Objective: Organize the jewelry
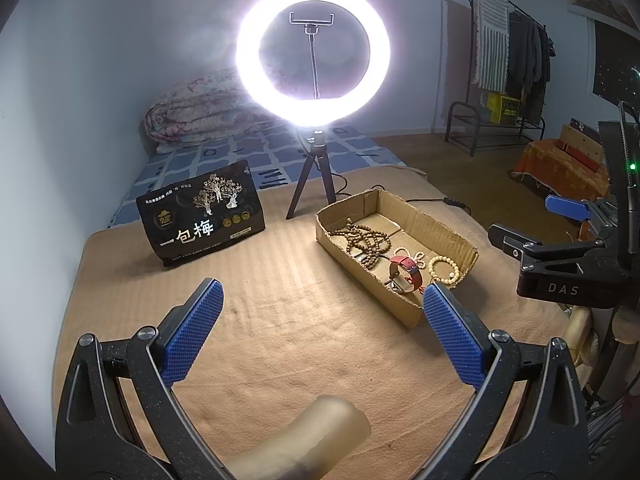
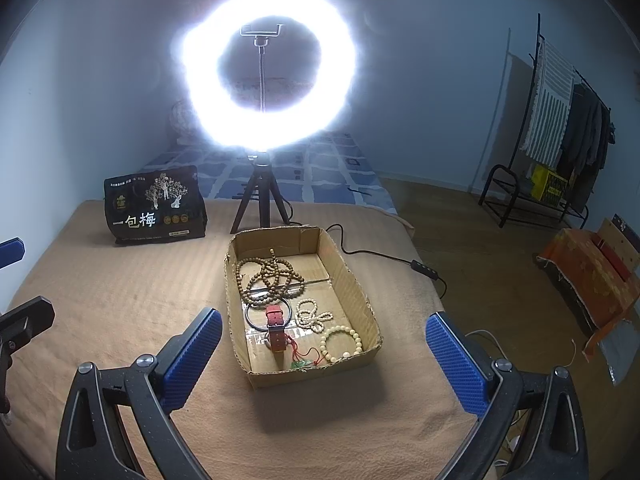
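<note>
Left wrist: I am holding the left gripper [image 1: 320, 328] with jaws wide apart, empty, over the tan blanket [image 1: 280, 320]; the box [image 1: 400, 304] of jewelry is lying ahead to the right.

Right wrist: I am keeping the right gripper [image 2: 324, 344] spread, empty, facing the box [image 2: 312, 376]. Inside are lying brown beads [image 2: 268, 276], a red watch [image 2: 277, 330], and a cream bracelet [image 2: 342, 344].
</note>
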